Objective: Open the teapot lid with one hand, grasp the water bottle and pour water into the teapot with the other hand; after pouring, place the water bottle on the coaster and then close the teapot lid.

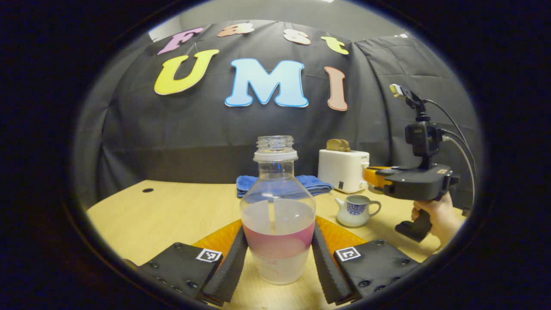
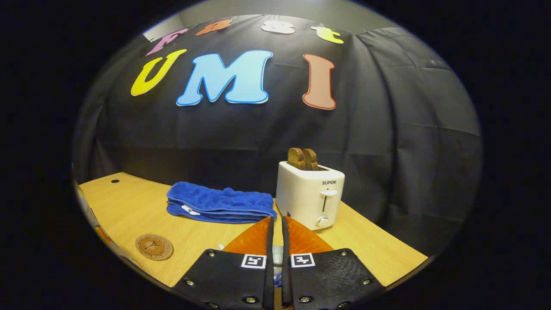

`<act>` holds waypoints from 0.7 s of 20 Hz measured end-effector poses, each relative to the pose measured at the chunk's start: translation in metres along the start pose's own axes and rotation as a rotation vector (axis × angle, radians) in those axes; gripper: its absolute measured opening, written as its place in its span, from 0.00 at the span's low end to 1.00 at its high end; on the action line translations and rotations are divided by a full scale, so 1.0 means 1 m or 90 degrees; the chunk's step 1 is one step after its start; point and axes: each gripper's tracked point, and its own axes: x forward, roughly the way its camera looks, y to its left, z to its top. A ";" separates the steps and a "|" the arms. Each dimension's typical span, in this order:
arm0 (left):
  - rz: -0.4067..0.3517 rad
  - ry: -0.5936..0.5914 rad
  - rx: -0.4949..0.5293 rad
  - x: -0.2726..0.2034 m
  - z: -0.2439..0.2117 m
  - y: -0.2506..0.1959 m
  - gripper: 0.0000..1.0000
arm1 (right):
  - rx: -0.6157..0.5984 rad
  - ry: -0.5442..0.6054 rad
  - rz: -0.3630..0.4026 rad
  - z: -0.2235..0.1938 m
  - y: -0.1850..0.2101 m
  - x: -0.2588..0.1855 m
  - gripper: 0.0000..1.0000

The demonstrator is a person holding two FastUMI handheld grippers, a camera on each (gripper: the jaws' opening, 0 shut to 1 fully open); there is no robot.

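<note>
Water bottle — uncapped, part full — between left tongs.

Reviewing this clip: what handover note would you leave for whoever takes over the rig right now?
Left gripper: fingers against both sides of the uncapped water bottle, which is upright and partly full.
Right gripper: nearly shut on a small white piece, apparently the teapot lid, held above the teapot.
Teapot: on the table, right of the bottle, top looks open.
Coaster: bare, on the table in front of the blue towel.
Done: lid apparently off, bottle grasped.
Left: pour into the teapot, set the bottle on the coaster, close the lid.
</note>
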 end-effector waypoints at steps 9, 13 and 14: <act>-0.056 0.063 0.315 0.058 -0.002 -0.032 0.87 | -0.035 0.034 -0.019 -0.016 -0.056 -0.020 0.07; -0.078 0.090 0.448 0.078 -0.007 -0.049 0.87 | 0.009 0.036 -0.044 -0.016 -0.086 -0.026 0.07; -0.080 0.092 0.485 0.085 -0.008 -0.051 0.87 | 0.023 0.035 -0.049 -0.016 -0.091 -0.028 0.07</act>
